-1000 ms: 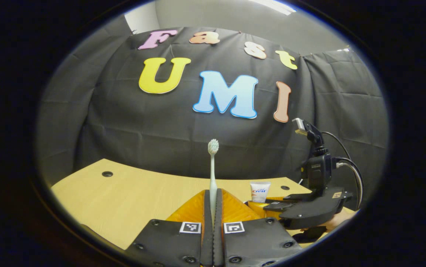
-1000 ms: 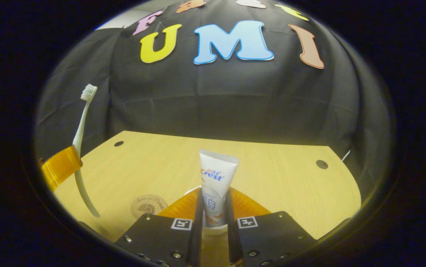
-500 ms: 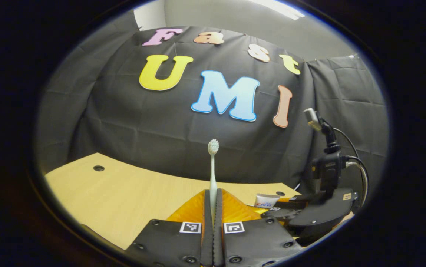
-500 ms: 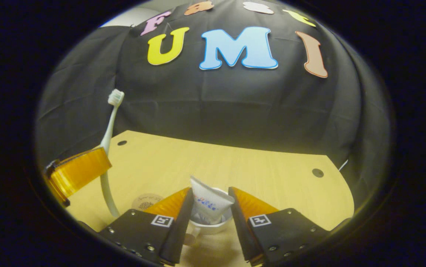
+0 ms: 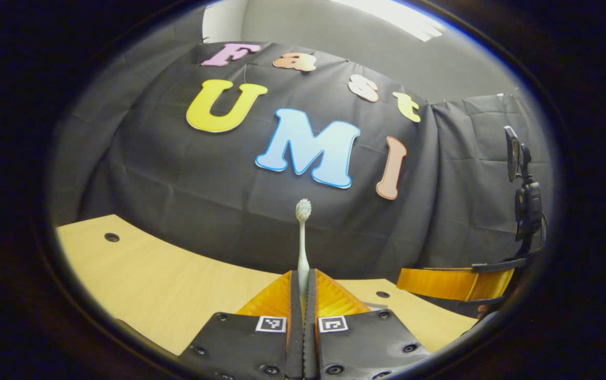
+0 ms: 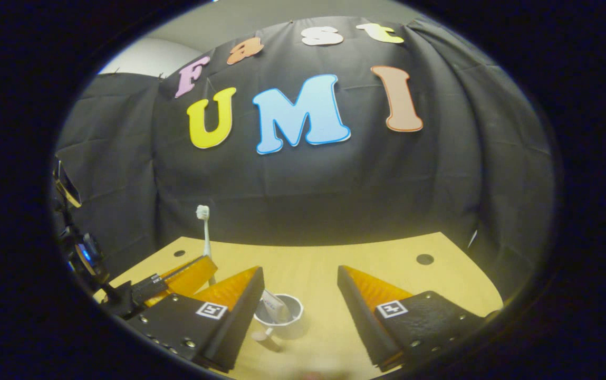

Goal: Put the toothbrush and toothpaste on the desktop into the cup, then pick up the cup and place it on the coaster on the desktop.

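In the left gripper view, my left gripper (image 5: 303, 279) is shut on a white toothbrush (image 5: 303, 237) that stands upright, bristles on top. My right gripper (image 5: 450, 283) hangs to its right, above the wooden table (image 5: 165, 285). In the right gripper view, my right gripper (image 6: 300, 274) is open and raised above a white cup (image 6: 281, 316) on the table (image 6: 387, 264). The toothpaste tube (image 6: 272, 306) leans inside the cup. The left gripper (image 6: 186, 274) holds the toothbrush (image 6: 205, 232) upright just left of the cup, beyond my left finger.
The table has small round cable holes (image 6: 425, 259) near its back corners (image 5: 111, 237). Black cloth closes the booth behind the table. A camera mount (image 5: 527, 206) with cables rides on the right gripper.
My right gripper opened, let the toothpaste drop into the cup, and drew up and back. The left gripper carried the toothbrush closer to the cup.
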The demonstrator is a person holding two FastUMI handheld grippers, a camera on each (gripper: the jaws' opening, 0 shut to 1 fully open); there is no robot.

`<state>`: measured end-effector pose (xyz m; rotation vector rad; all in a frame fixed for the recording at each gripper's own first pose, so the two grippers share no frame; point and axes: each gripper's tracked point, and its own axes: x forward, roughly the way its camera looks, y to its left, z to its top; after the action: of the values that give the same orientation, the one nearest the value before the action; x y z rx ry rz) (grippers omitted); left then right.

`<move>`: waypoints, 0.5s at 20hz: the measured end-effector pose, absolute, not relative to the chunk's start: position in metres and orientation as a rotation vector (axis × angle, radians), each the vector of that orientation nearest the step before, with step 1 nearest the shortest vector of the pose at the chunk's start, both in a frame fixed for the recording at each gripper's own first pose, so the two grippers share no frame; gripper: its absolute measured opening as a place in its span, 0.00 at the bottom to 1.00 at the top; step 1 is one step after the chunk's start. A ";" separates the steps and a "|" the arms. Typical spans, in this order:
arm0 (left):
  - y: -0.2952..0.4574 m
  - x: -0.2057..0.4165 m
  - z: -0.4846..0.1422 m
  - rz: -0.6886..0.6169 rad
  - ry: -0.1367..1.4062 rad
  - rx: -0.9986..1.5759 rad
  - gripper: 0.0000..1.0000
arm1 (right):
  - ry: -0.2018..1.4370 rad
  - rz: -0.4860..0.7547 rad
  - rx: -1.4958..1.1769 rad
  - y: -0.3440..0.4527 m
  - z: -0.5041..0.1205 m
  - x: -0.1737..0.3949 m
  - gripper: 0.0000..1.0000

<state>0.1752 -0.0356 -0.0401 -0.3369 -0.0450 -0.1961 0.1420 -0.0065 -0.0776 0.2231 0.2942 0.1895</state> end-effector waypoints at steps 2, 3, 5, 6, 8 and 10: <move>-0.047 0.186 -0.046 -0.213 -0.045 -0.354 0.08 | 0.320 0.179 0.241 -0.018 -0.085 0.133 0.96; -0.052 0.192 -0.050 -0.215 -0.039 -0.353 0.08 | 0.337 0.175 0.249 -0.023 -0.090 0.129 0.96; -0.059 0.199 -0.056 -0.217 -0.037 -0.342 0.07 | 0.371 0.173 0.266 -0.030 -0.100 0.121 0.96; -0.063 0.201 -0.056 -0.219 -0.042 -0.337 0.08 | 0.384 0.173 0.271 -0.032 -0.105 0.119 0.96; -0.069 0.208 -0.057 -0.224 -0.050 -0.336 0.08 | 0.407 0.172 0.270 -0.037 -0.113 0.117 0.96; -0.075 0.214 -0.064 -0.226 -0.038 -0.332 0.08 | 0.425 0.180 0.277 -0.038 -0.118 0.117 0.96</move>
<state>0.2136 -0.0746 -0.0638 -0.3317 -0.0384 -0.2263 0.1171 -0.0379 -0.1177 0.2772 0.4254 0.1798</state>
